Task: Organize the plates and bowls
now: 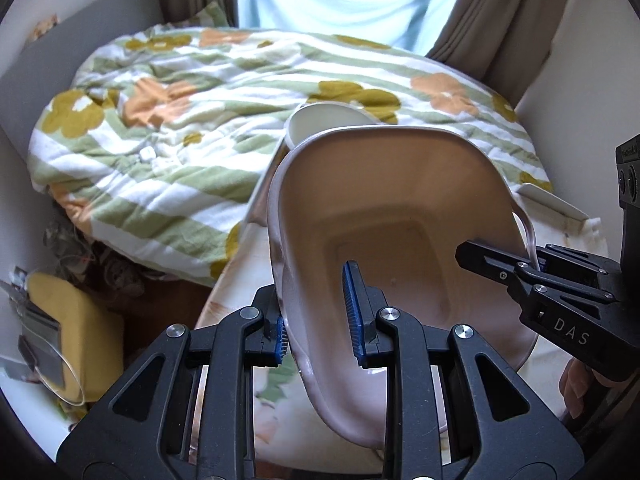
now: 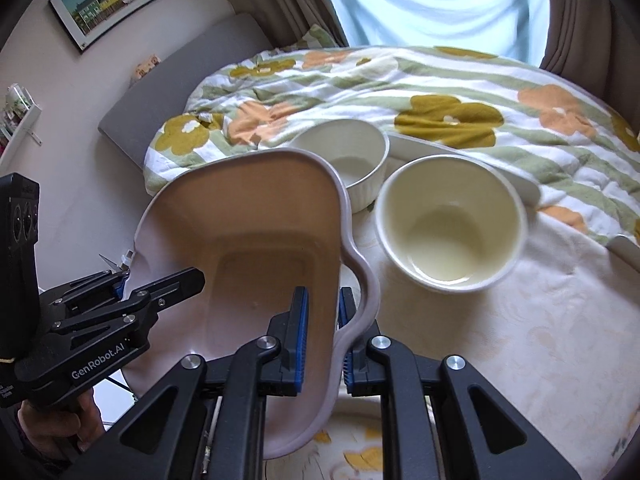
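A large pinkish deep dish with handles is held between both grippers above the table. My left gripper is shut on its left rim; it also shows in the right wrist view. My right gripper is shut on the dish's right rim by the handle; it also shows in the left wrist view. A cream round bowl stands on the table right of the dish. A white ribbed bowl stands behind it, and also shows in the left wrist view. A white flat plate lies behind the bowls.
The table has a pale floral cloth. A flowered quilt lies on the bed behind it. Curtains and a window are at the back. A yellow cushion lies on the floor at the left. A white plate edge shows at the right.
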Demonstrator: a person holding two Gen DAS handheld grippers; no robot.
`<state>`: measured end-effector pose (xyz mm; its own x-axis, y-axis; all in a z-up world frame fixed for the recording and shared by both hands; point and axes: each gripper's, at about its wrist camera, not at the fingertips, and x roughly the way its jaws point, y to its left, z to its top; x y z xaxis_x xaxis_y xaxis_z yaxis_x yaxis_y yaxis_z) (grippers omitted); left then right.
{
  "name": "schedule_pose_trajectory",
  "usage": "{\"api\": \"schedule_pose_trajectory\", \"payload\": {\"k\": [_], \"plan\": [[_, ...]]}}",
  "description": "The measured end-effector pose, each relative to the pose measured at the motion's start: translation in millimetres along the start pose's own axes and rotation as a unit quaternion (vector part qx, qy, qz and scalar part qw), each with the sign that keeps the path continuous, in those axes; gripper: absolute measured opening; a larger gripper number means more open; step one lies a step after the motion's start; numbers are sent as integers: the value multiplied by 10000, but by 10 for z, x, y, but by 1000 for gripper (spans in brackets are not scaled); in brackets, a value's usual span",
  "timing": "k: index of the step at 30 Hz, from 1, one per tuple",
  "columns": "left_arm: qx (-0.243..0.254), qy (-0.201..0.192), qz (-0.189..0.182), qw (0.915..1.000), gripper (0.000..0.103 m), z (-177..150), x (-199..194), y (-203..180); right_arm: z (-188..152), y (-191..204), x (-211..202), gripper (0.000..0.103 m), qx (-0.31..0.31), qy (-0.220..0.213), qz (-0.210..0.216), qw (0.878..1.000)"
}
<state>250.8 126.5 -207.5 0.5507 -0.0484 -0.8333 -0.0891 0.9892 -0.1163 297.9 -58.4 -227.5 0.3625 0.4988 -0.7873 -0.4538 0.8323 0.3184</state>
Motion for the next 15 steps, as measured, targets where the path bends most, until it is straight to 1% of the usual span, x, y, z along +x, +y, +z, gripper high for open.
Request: {"api": "schedule_pose_trajectory", "payload": {"k": [4,8,12,15], "plan": [[244,-140,-172,9995,21,-101,-319,-459,-243,-153,-530,13,237,-279,-125,9993],[512,-278,-368,9976,21,-278,-563,-1001,-541,-329,-1040,13,385,-549,-390,9970],[753,-283,-712,9942,21,-474,-690,-1539,-858,-588,-1467,13,670,-742,-685,9926],[982,-232,-941,9904,21,-594,-705,-1957,-1053,-751,-1707,13,874,-808,-923,9886]]}}
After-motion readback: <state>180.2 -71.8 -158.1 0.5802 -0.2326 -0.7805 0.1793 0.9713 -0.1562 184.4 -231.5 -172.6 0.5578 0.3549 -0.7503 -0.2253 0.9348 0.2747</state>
